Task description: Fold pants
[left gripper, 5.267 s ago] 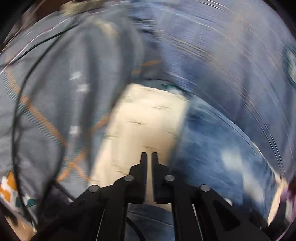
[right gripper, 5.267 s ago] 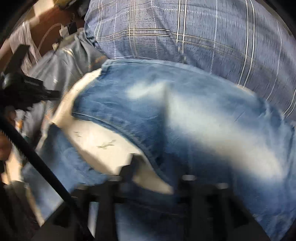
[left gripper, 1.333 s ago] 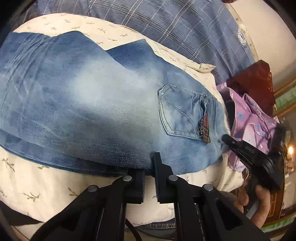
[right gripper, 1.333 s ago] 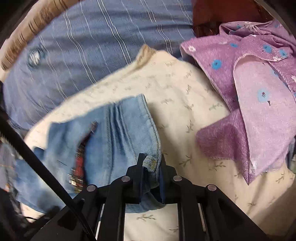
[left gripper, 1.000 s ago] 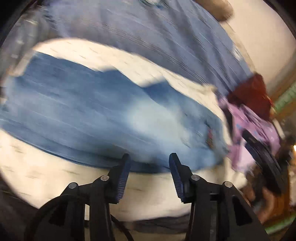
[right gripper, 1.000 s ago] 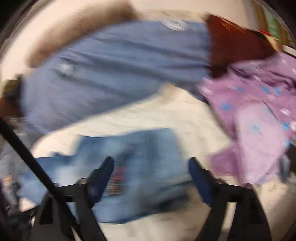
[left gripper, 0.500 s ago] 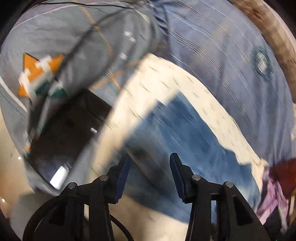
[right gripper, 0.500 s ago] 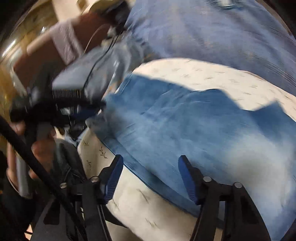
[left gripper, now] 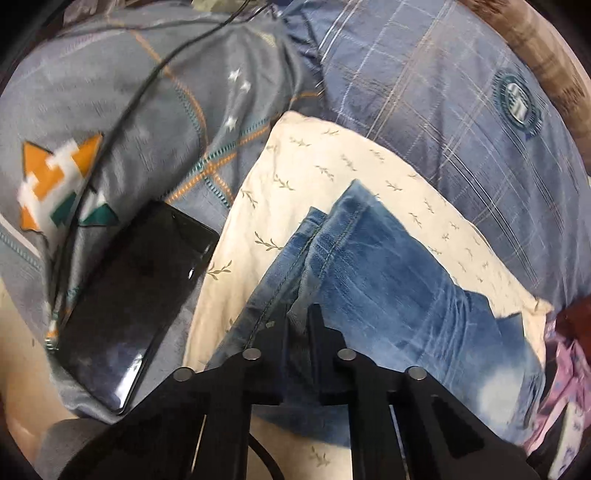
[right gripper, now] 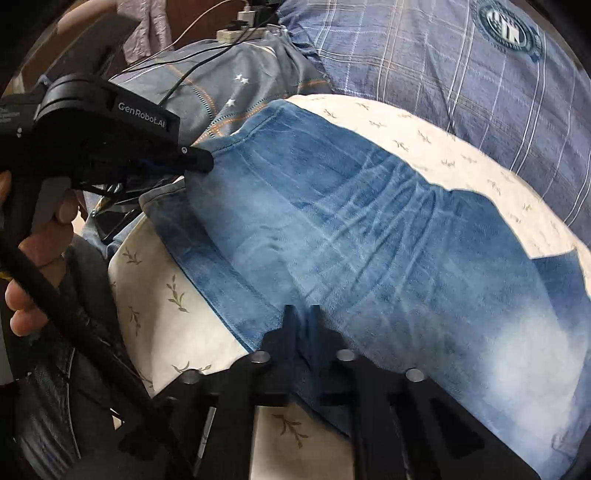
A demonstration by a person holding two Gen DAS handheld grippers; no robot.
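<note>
Plaid bedding [left gripper: 461,122] fills the back of both views, with a round crest [left gripper: 519,99] whose lettering is too small to read. A grey quilt [left gripper: 122,110] with an orange pattern lies at left. A cream pillow [left gripper: 314,173] with a leaf print carries the jeans [right gripper: 369,229], which are spread flat over it.

Only the left wrist view shows the black phone [left gripper: 136,295] on the quilt just beside the pillow, a cable [left gripper: 122,110] crossing the quilt, and purple cloth [left gripper: 561,384] at the right edge. Only the right wrist view shows the person's hand [right gripper: 40,240] holding the left gripper [right gripper: 199,158] from the side, plus a power strip [right gripper: 240,31] at top.

In the left wrist view the left gripper pinches the jeans' hemmed leg end, denim bunched between nearly closed fingers [left gripper: 277,325]. The right gripper [right gripper: 301,314] pinches the jeans' near edge further along the leg, fingers pressed together on the fabric. Both grip points are on the same long side, well apart.

The left gripper's housing reads "GenRobot.AI".
</note>
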